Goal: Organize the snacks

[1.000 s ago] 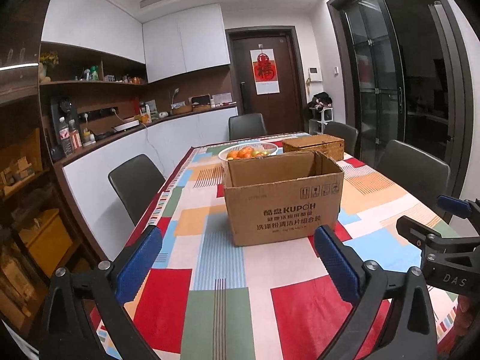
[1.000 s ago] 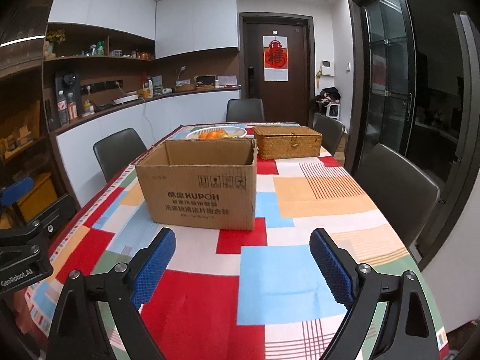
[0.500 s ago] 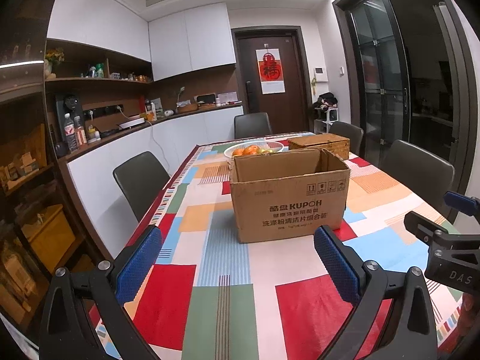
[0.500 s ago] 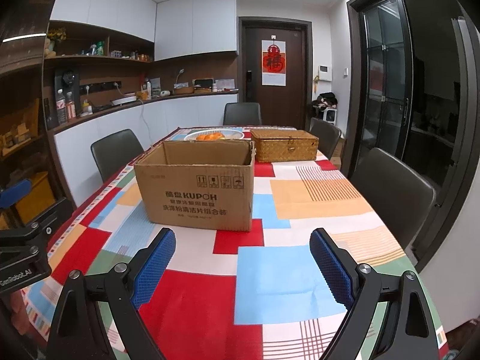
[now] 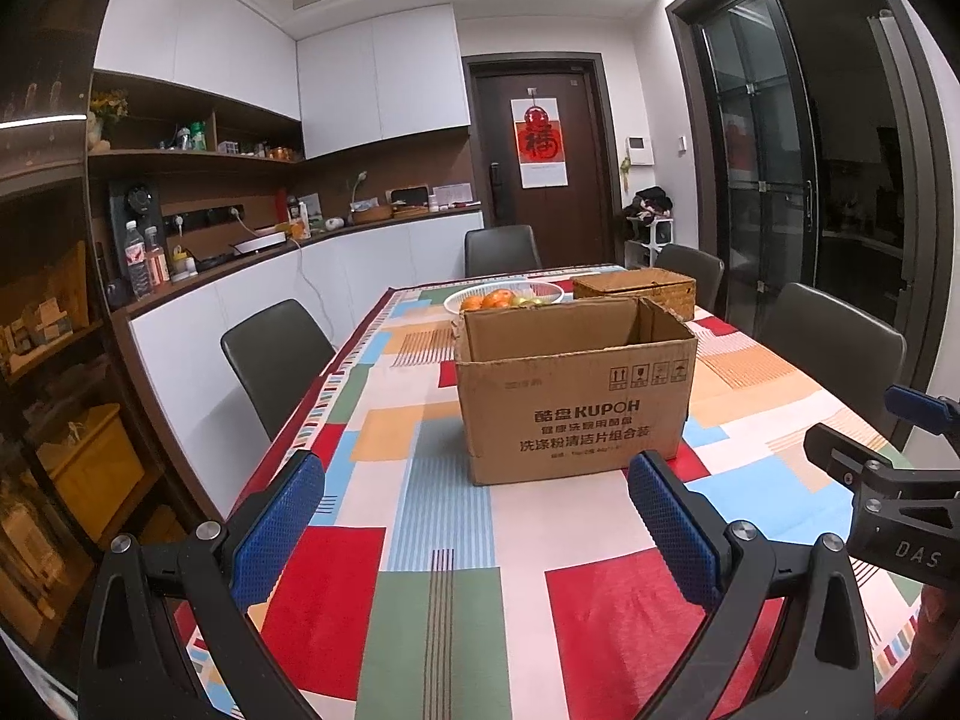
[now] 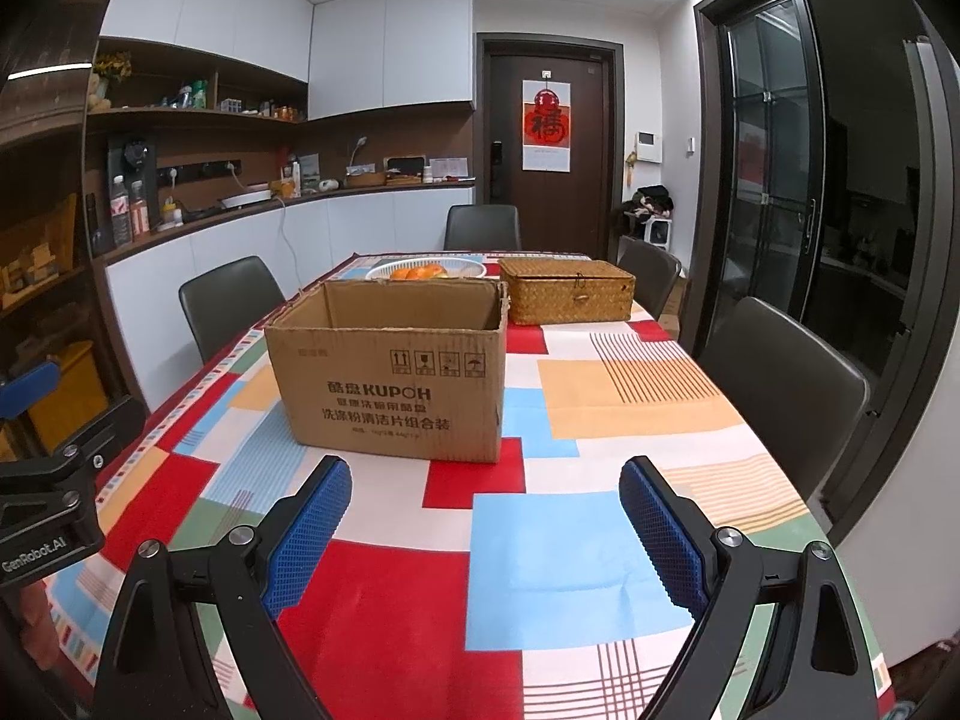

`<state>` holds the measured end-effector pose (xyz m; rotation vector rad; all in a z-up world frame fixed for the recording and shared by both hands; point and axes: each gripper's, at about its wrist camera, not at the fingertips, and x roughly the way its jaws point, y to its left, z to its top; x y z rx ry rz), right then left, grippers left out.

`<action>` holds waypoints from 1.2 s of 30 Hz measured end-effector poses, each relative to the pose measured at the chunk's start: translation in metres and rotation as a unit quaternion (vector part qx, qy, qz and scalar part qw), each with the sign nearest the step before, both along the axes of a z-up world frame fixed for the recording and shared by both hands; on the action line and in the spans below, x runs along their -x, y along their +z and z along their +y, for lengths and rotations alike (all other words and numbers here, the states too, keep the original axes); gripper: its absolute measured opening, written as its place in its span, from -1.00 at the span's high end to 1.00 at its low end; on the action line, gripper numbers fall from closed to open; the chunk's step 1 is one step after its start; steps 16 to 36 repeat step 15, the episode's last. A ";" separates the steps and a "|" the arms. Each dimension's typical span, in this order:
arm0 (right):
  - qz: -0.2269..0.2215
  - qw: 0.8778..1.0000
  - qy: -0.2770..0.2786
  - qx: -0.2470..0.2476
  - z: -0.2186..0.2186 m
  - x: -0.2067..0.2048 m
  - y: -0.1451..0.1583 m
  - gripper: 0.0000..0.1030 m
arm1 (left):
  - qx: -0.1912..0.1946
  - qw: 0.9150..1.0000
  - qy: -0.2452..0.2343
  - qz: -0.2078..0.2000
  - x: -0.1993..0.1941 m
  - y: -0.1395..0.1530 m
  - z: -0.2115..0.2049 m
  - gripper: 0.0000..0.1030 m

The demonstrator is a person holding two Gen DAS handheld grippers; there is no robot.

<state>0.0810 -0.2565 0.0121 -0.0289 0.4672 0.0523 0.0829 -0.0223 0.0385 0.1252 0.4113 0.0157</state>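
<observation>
Table under patchwork cloth. Open cardboard box upright mid-table. Behind it: white bowl of oranges, touching or just apart unclear. Woven lidded basket beside bowl, at box's far right corner.

Bright ceiling light w/ glare up top, sharp focus, fisheye bend, dark vignetted corners

White cabinets, a dark door and grey chairs surround the patchwork-clothed table.

Cardboard box interior hidden behind its walls
</observation>
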 end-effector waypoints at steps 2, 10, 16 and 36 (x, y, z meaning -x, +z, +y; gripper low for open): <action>0.001 1.000 0.001 0.000 0.000 0.000 0.000 -0.78 | 0.001 1.000 -0.001 0.000 0.000 0.000 0.000 -1.00; 0.004 1.000 0.001 0.000 0.002 0.000 -0.001 -0.78 | 0.004 1.000 -0.002 0.002 0.000 -0.001 -0.001 -1.00; 0.006 1.000 0.001 0.001 0.002 0.000 -0.001 -0.78 | 0.005 1.000 -0.001 0.003 0.000 -0.003 -0.001 -1.00; 0.006 1.000 0.001 0.001 0.002 0.000 -0.001 -0.78 | 0.005 1.000 -0.001 0.003 0.000 -0.003 -0.001 -1.00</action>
